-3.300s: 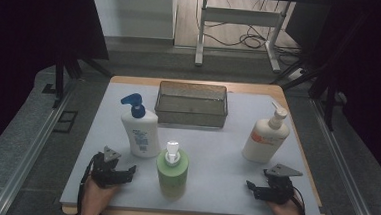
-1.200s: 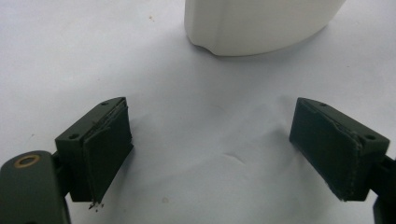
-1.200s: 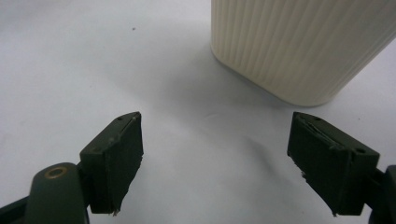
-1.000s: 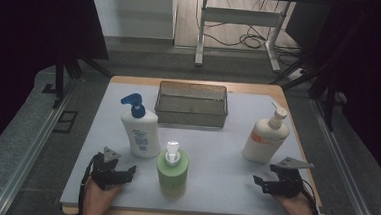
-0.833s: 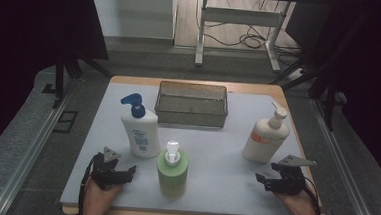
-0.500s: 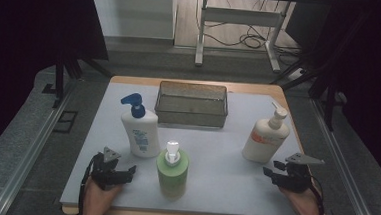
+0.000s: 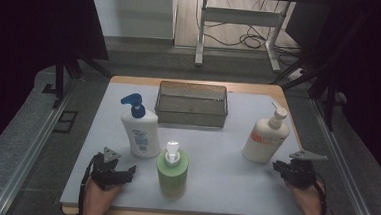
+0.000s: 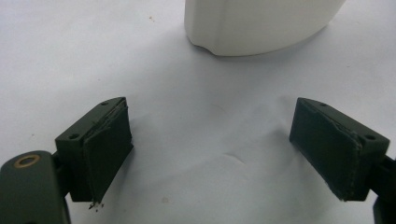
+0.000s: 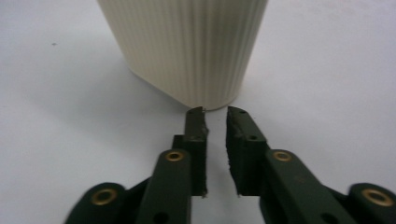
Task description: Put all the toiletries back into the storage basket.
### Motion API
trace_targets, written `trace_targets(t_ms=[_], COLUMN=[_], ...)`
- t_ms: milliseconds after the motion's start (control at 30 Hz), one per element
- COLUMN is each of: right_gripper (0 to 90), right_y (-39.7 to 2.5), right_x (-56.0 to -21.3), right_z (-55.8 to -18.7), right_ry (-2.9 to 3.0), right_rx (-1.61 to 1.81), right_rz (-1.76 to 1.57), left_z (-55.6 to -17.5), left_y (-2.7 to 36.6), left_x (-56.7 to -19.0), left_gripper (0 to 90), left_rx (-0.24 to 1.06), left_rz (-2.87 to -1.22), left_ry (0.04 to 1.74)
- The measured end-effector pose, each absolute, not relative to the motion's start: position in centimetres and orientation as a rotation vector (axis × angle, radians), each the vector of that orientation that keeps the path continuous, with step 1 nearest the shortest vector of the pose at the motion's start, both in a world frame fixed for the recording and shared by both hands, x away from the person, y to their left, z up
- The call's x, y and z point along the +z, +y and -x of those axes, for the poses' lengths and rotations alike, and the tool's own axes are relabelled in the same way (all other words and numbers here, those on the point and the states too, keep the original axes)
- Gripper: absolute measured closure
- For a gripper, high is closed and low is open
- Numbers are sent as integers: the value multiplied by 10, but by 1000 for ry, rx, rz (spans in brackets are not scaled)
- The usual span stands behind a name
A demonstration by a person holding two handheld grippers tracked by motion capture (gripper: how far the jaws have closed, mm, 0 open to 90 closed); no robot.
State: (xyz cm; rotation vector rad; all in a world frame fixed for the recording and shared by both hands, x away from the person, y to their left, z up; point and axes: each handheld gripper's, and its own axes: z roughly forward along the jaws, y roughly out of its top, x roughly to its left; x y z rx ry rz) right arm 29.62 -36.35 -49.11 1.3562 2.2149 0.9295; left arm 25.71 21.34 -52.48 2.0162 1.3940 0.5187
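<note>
**Two grippers near the bottles**

The right gripper [image 7: 281, 168] is seen almost closed, with only a thin gap between its jaws and nothing held. The cream pump bottle [image 7: 265, 138] stands just in front of its tips. The left gripper [image 7: 123, 172] is seen wide open and empty. The white bottle with the blue pump [image 7: 139, 130] stands a little ahead of it, and the green bottle [image 7: 172, 170] stands beside it.

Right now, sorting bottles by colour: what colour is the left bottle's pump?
Blue pump, clearest in the high view.
</note>
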Motion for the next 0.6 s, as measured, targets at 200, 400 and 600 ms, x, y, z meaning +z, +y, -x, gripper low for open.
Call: trace_targets(t_ms=[200, 400, 600], right_gripper=[900, 900, 900], right_y=[-369, -371, -376], right_x=[-494, -497, -503], right_z=[-309, -320, -336], right_ry=[2216, 2208, 2175], right_rx=[904, 888, 895], right_rz=[-1370, -1399, -1454], left_z=[-257, -257, -257], left_y=[213, 213, 213], left_x=[-525, -525, -525], left_gripper=[124, 124, 124], left_rx=[519, 518, 518], left_rz=[-2016, -2016, -2016], left_ry=[1394, 1394, 1394])
